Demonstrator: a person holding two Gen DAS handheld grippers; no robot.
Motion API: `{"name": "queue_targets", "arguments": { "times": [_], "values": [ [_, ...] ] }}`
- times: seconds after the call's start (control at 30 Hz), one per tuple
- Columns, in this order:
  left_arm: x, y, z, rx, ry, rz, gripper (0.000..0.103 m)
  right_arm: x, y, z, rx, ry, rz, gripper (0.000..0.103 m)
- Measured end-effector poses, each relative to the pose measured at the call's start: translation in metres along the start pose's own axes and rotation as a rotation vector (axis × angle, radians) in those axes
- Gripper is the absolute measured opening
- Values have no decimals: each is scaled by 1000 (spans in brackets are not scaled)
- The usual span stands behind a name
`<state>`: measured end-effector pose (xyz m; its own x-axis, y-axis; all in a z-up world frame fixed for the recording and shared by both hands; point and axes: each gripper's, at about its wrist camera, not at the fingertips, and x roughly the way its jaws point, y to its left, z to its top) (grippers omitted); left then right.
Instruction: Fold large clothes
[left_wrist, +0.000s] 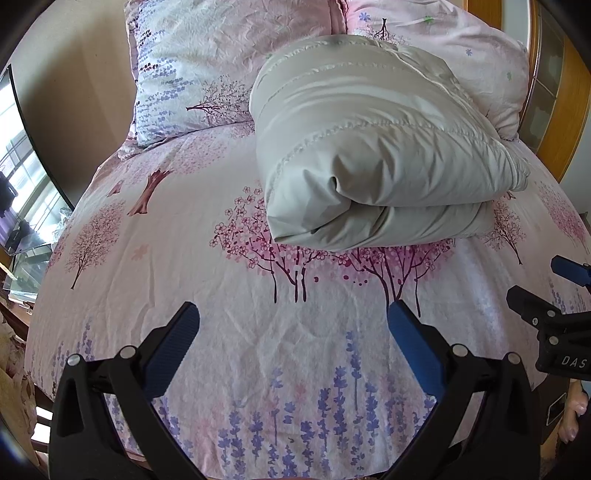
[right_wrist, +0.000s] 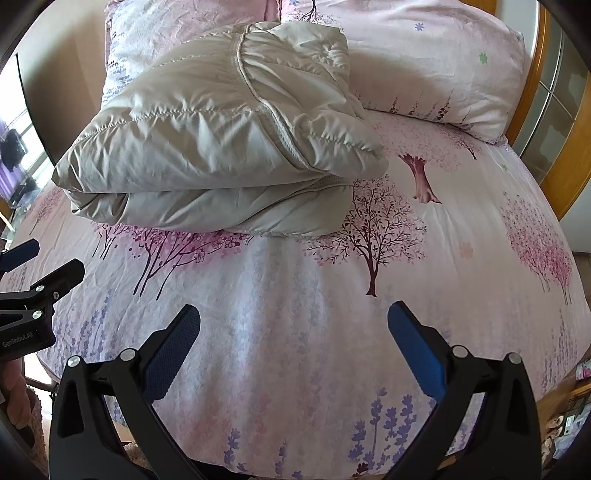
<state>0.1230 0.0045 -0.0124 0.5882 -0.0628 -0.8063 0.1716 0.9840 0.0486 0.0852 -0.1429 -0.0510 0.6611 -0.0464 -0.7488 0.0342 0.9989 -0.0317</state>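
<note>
A pale grey quilted puffer jacket (left_wrist: 373, 147) lies folded into a thick bundle on the bed, its rounded fold facing me. The right wrist view has the same jacket (right_wrist: 218, 147) at upper left, a stitched seam across its top. My left gripper (left_wrist: 293, 317) hovers open over the bare sheet, well short of the jacket, nothing between its blue pads. My right gripper (right_wrist: 293, 317) is likewise open above the sheet, below and right of the bundle. Each gripper shows in the other's view: the right one (left_wrist: 546, 291) at the right edge, the left one (right_wrist: 40, 266) at the left edge.
The bed carries a pink sheet (left_wrist: 184, 258) printed with trees and purple flowers. Two matching pillows (left_wrist: 192, 66) (right_wrist: 436, 62) lie behind the jacket. A wooden headboard (right_wrist: 550, 122) rises at the right. A window and a glass table (left_wrist: 22, 236) sit at far left.
</note>
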Motion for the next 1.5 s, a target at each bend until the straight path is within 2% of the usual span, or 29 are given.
{"name": "queue_targets", "arguments": {
  "times": [1.5],
  "values": [
    [3,-4,-1,4,4,-4,101,8,1,0,10,11,12,102]
  ]
}}
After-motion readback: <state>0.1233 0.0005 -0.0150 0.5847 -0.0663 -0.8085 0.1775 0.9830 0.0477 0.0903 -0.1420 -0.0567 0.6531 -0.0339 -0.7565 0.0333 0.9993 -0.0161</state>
